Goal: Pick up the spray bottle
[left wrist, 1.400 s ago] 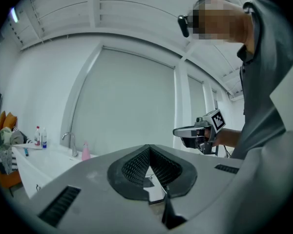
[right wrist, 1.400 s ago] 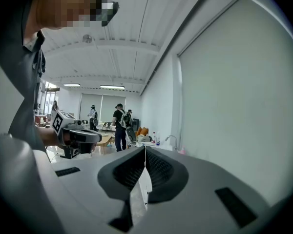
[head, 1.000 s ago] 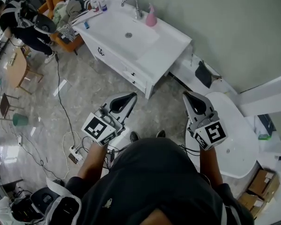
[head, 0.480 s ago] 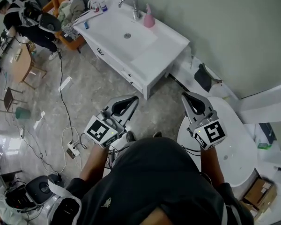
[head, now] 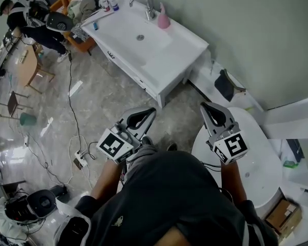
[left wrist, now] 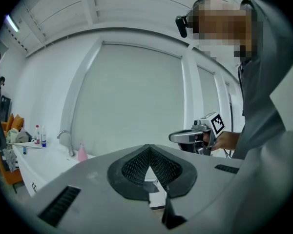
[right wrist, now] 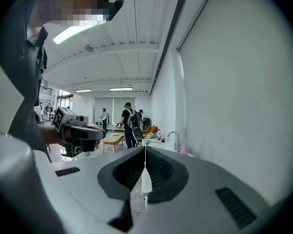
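At the far edge of the long white vanity counter (head: pixel 179 45), just beside the curved chrome tap (head: pixel 143 4), stands a pink plastic bottle with a narrow neck (head: pixel 164 18). It is judged to be the spray bottle, though its head is too small to confirm. It stands upright and untouched.

Compared with one second ago, the wearer has taken a step toward the vanity, and both tools have travelled forward with the body. The left gripper (head: pixel 150 111) and the right gripper (head: pixel 208 107) are both level or nearly so. Each has its jaws pressed fully together with nothing between them, as they were earlier.

Judgement: this is the approach stage. The bottle is well apart from either tool, and one pair of jaws must open before any grasp.

Writing: each gripper's cube (head: pixel 113 145) carries black-and-white square markers, not text. A small dark emblem on the vanity front (head: pixel 111 55) is unreadable. Two small bottles (head: pixel 108 4) at the counter's far end bear labels too small to read.
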